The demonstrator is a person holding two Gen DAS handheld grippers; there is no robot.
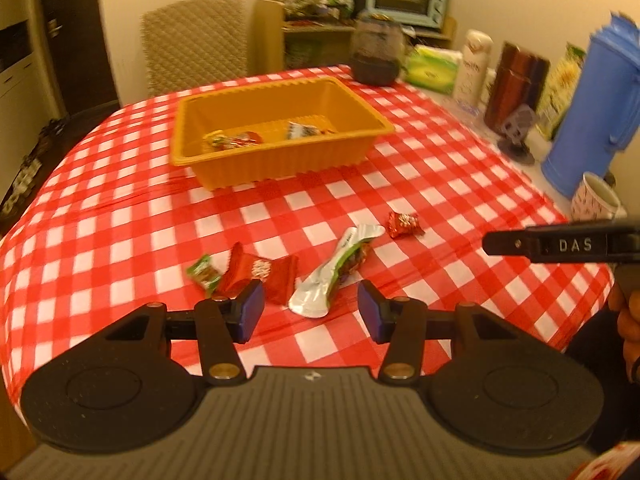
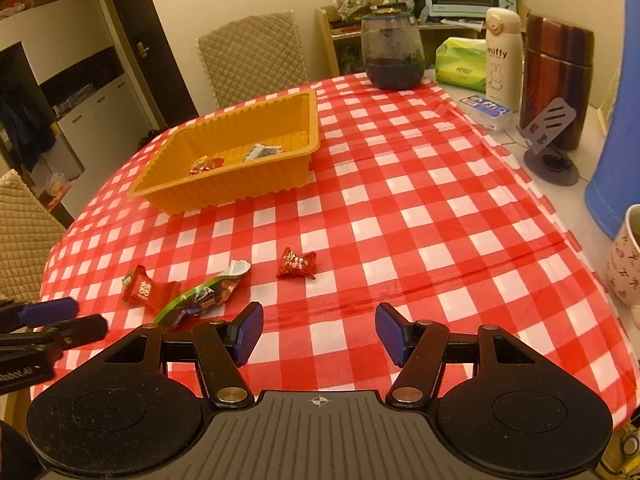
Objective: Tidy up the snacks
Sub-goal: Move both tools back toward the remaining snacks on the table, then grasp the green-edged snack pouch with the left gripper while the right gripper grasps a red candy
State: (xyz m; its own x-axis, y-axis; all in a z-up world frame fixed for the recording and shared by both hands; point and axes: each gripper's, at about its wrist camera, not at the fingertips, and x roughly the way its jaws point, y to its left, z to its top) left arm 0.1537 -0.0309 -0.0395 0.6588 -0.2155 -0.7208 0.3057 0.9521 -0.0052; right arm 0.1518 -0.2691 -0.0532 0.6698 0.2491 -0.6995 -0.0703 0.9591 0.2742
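Observation:
An orange tray (image 1: 280, 164) stands mid-table on the red checked cloth and holds a few wrapped snacks (image 1: 232, 140). Nearer me lie a small green candy (image 1: 204, 274), a red packet (image 1: 260, 274), a long green and silver packet (image 1: 340, 264) and a red candy (image 1: 404, 224). My left gripper (image 1: 311, 310) is open just above the cloth. The long packet's silver end lies between its blue pads, untouched. My right gripper (image 2: 319, 330) is open and empty over bare cloth, with the red candy (image 2: 297, 264) a little ahead of it. The left gripper's fingers (image 2: 52, 310) show at the left edge of the right wrist view.
Along the table's right side stand a dark jar (image 2: 392, 52), a tissue pack (image 2: 460, 64), a white bottle (image 2: 502, 56), a brown canister (image 2: 556, 80), a phone stand (image 2: 550, 140), a blue jug (image 2: 616, 160) and a mug (image 2: 628, 256). A quilted chair (image 2: 252, 56) sits behind the tray.

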